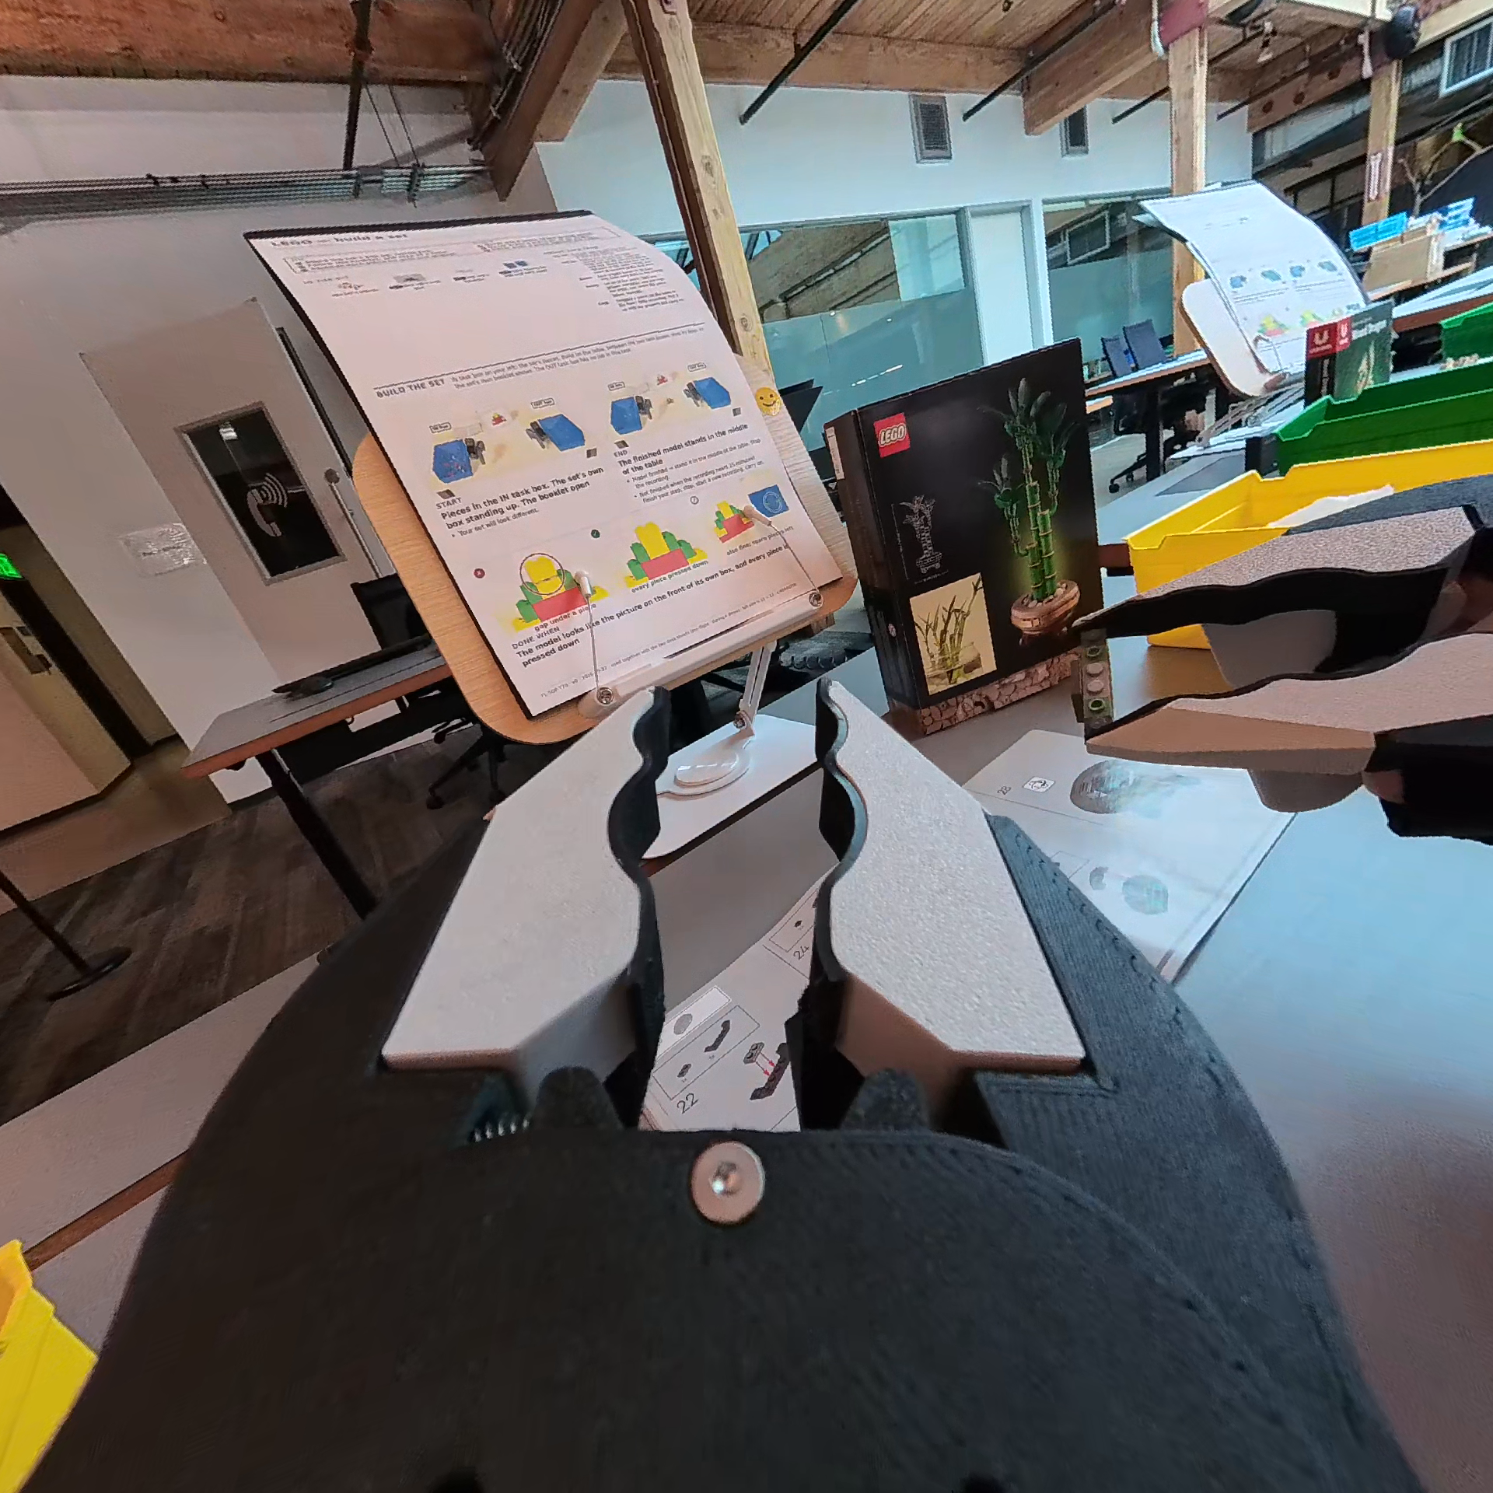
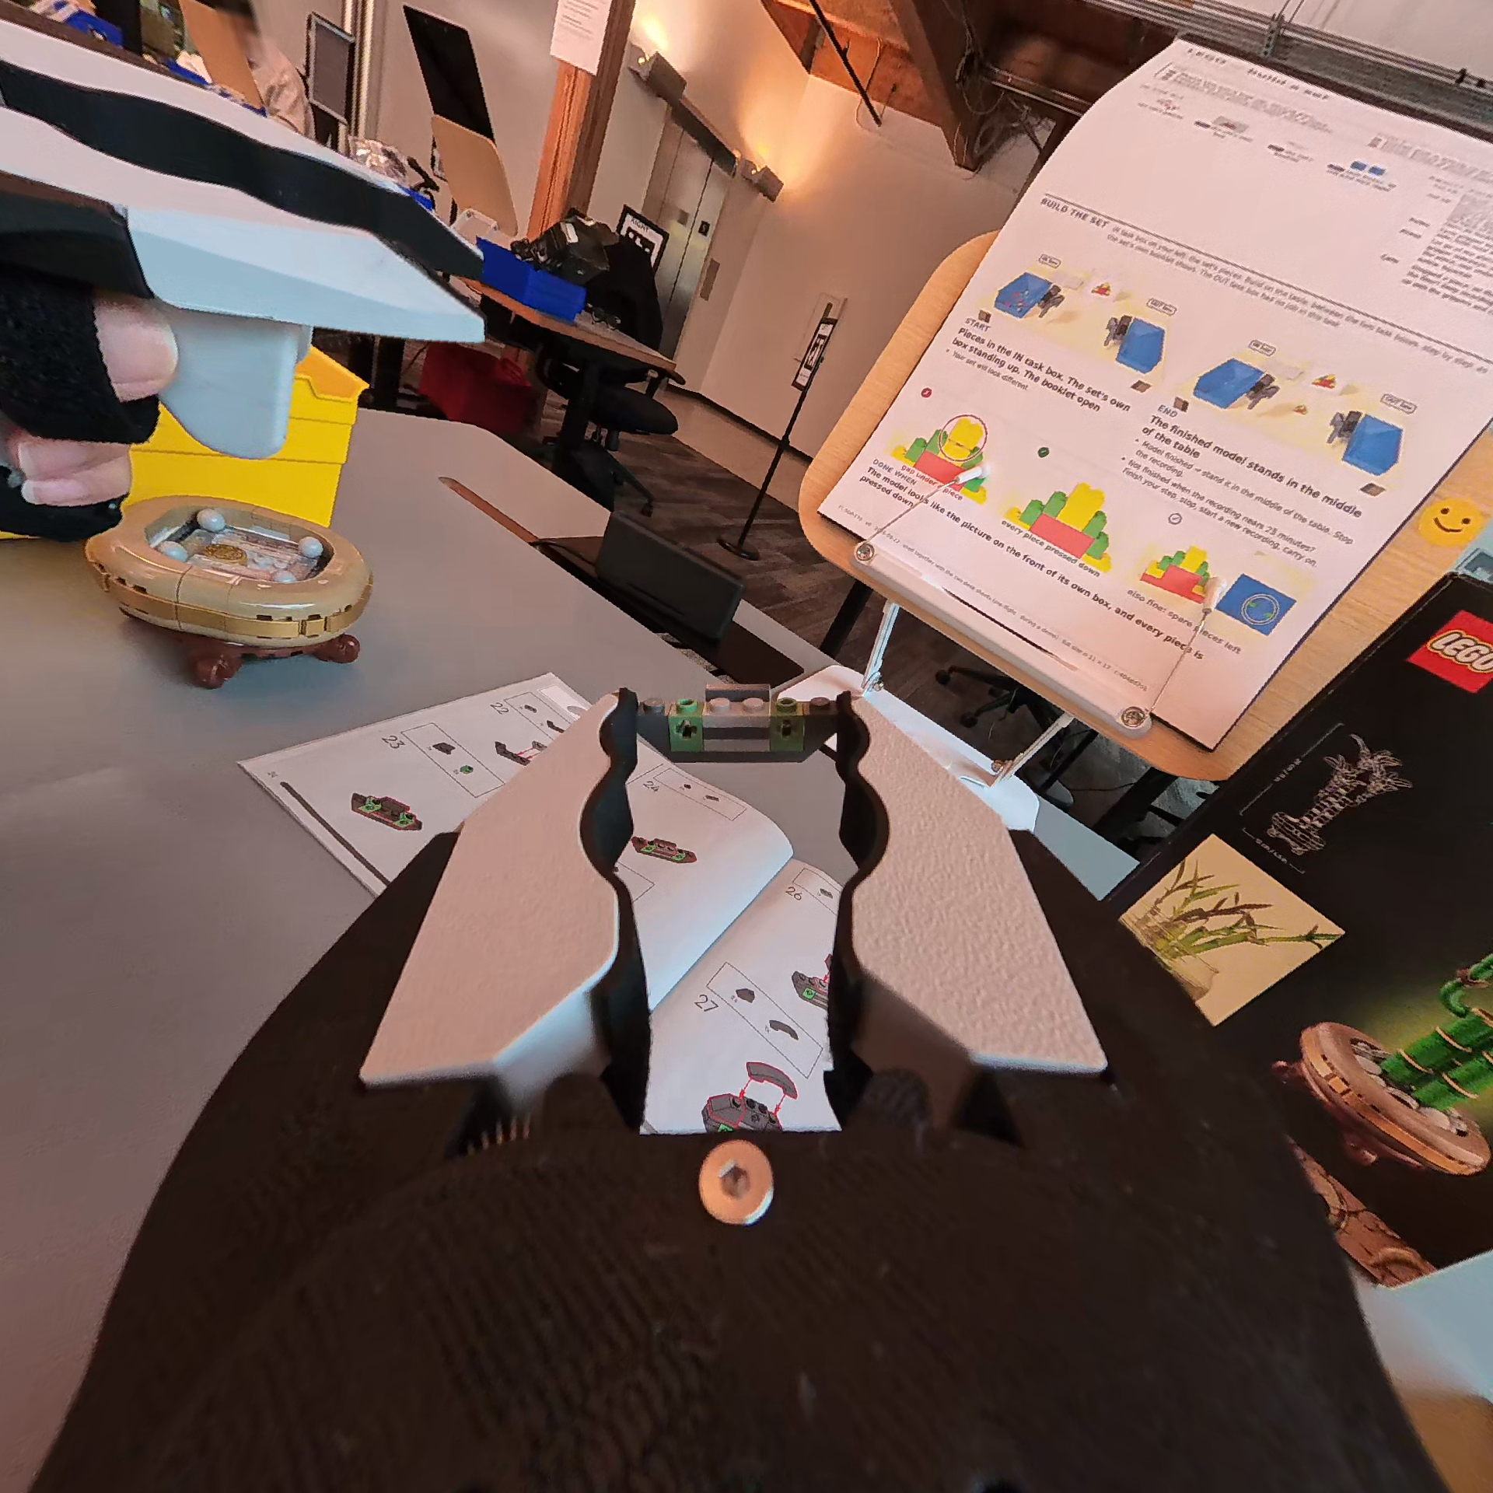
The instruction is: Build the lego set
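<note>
My right gripper [image 2: 731, 711] is shut on a small brick assembly [image 2: 727, 727] of grey, green and black pieces, gripped by its two ends and held in the air above the open booklet [image 2: 501, 775]. In the left wrist view this gripper [image 1: 1084, 679] comes in from the right with the assembly [image 1: 1096, 683] upright between its tips. My left gripper [image 1: 739, 711] is open and empty, raised over the booklet [image 1: 1131, 816]. It also shows in the right wrist view [image 2: 477, 295] at upper left. A tan oval pot base [image 2: 230, 565] on brown feet stands on the table below it.
The set's black box [image 1: 969, 525] stands behind the booklet. A printed sheet on a wooden stand [image 1: 565, 452] is at the table's far edge. A yellow bin [image 1: 1212, 525] and green bins [image 1: 1389, 420] lie to the right, and another yellow bin [image 2: 315, 452] behind the pot base.
</note>
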### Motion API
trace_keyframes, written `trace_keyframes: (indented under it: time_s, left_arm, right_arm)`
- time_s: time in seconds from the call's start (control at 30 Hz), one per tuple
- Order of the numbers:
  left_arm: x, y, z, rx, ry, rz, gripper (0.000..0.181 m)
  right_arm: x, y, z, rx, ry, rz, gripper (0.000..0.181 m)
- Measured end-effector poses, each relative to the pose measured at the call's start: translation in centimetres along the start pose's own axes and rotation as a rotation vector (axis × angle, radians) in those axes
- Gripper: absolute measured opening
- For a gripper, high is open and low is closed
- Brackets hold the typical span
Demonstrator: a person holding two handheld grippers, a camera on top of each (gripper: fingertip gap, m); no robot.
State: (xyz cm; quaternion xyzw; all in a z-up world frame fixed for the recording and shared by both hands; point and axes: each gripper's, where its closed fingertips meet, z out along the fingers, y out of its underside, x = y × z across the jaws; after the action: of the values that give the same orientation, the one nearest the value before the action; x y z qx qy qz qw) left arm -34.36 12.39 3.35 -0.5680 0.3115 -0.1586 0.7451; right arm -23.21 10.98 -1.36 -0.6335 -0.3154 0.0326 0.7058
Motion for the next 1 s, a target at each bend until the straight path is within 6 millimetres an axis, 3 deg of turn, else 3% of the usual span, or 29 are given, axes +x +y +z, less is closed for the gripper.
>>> trace_keyframes:
  time_s: [1.0]
  left_arm:
    - [-1.1,0.2,-0.1,0.004,-0.004,-0.109,0.035]
  right_arm:
    - [-0.2,-0.2,0.0,0.003,-0.007,-0.009,0.048]
